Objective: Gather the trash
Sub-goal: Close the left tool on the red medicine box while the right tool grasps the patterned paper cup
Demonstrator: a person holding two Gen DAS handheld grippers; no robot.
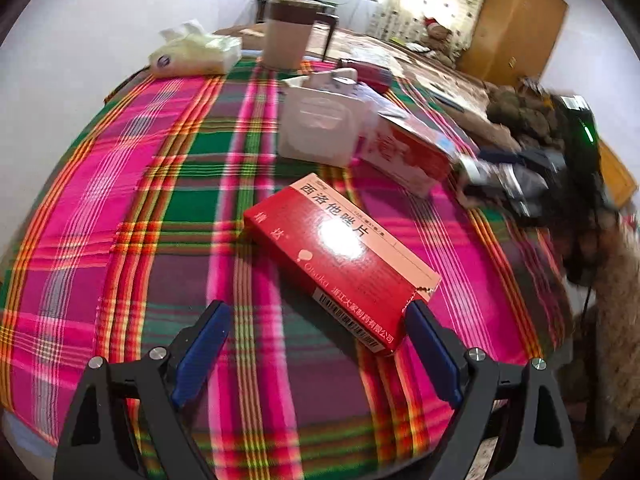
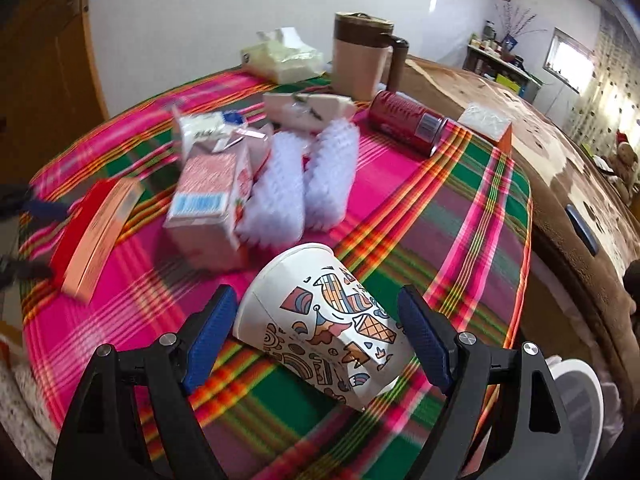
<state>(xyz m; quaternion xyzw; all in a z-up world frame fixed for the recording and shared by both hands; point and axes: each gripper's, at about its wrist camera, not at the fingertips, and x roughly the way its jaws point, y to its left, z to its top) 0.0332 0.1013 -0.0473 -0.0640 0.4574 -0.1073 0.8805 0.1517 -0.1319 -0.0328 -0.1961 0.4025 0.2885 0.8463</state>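
Square your left gripper [image 1: 316, 320] to the red box [image 1: 340, 260] and take it across its narrow width, since it lies skewed on the cloth [image 1: 120, 200]. Those jaws stand spread and empty, with the box's near corner just beside the right pad. Your right gripper [image 2: 316, 308] is spread too; the cup [image 2: 320, 320] lies tipped between its pads, so close gently or it crushes.

Plaid-covered surface [image 2: 460, 208] is pretty cluttered: paper cup [image 2: 320, 320] on its side, red medicine box [image 1: 340, 260], pink carton [image 2: 208, 208], red can [image 2: 404, 120], tissue pack [image 2: 280, 58], and a mug [image 2: 360, 56] at the back.
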